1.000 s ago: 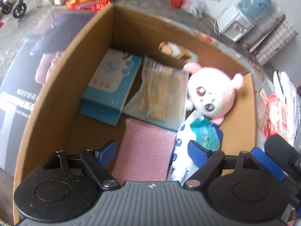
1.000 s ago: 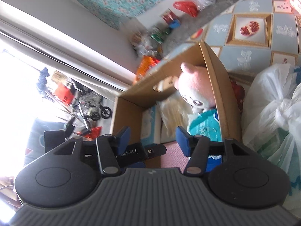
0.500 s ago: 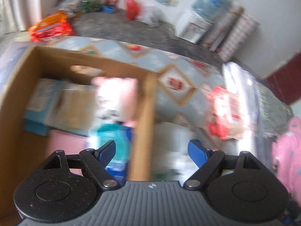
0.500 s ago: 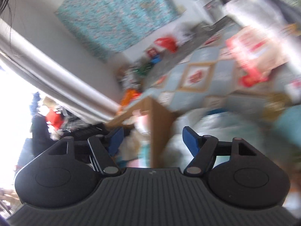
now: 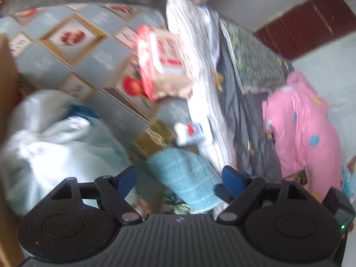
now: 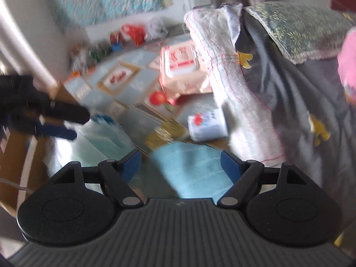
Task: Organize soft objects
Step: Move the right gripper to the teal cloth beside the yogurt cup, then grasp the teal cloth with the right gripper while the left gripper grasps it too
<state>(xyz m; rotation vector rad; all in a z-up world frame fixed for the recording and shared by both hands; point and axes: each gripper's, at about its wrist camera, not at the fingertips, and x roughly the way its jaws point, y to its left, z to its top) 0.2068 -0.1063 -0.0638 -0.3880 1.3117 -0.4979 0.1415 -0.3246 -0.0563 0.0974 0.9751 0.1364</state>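
Cardboard box edge (image 5: 5, 93) barely visible at left. Blue towel (image 5: 189, 178) lies loose on patterned mat, wipes pack (image 5: 164, 64) and small tissue pack (image 5: 190, 133) beyond: all not yet sorted. Left gripper (image 5: 179, 176) wide, empty; right gripper (image 6: 180, 161) opening, empty, over towel.

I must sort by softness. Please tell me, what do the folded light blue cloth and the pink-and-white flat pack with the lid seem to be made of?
Folded light blue cloth: looks like woven cotton towelling, matte, with a faint grid pattern; blur leaves the fibre open.
Pink-and-white flat pack: looks like glossy plastic film with a stiffer flip lid, probably wet wipes; its sides crease softly.
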